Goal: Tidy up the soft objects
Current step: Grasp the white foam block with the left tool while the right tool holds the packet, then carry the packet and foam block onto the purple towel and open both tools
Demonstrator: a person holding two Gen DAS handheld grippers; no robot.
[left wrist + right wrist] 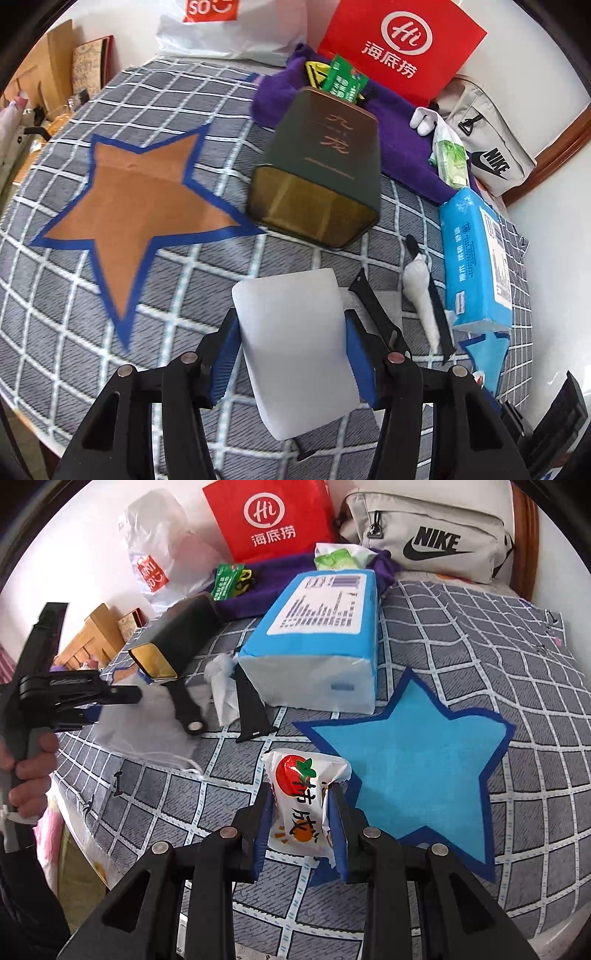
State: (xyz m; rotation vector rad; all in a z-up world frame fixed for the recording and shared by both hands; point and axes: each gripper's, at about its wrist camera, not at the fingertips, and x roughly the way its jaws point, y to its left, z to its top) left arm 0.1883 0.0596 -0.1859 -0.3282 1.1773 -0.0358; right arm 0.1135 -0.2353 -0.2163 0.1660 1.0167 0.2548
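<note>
**Both tools loaded above the checked bedcover**

The left tool (291,354) is pinching a white sponge block (295,347) between its blue pads (225,362); the block stands nearly upright in the grip and rises past the fingertips. In the right wrist view, the person's left hand (27,771) wraps the tool's handle at the left edge, with the tool reaching in level over the bed (480,635).

The right tool (301,823) is pressed onto a white snack packet (304,805) printed with a red persimmon and dark characters. The packet is held upright, its crimped top sticking out above the fingers. It hangs just beside the left point of a light-blue star mat (417,771), over the grey checked cover.

To the left of the sponge lies an orange star mat (147,206) with a blue border. Ahead of it, a dark green tin (321,173) lies on its side with its open gold mouth facing the camera, its far end on a purple cloth (402,147). A blue tissue pack (476,258) lies to the right, with a crumpled white wad (421,302) and black plastic strips (439,314) near it. At the head of the bed stand a red paper bag (402,48), a white plastic bag (229,29) and a grey Nike pouch (487,144).
</note>
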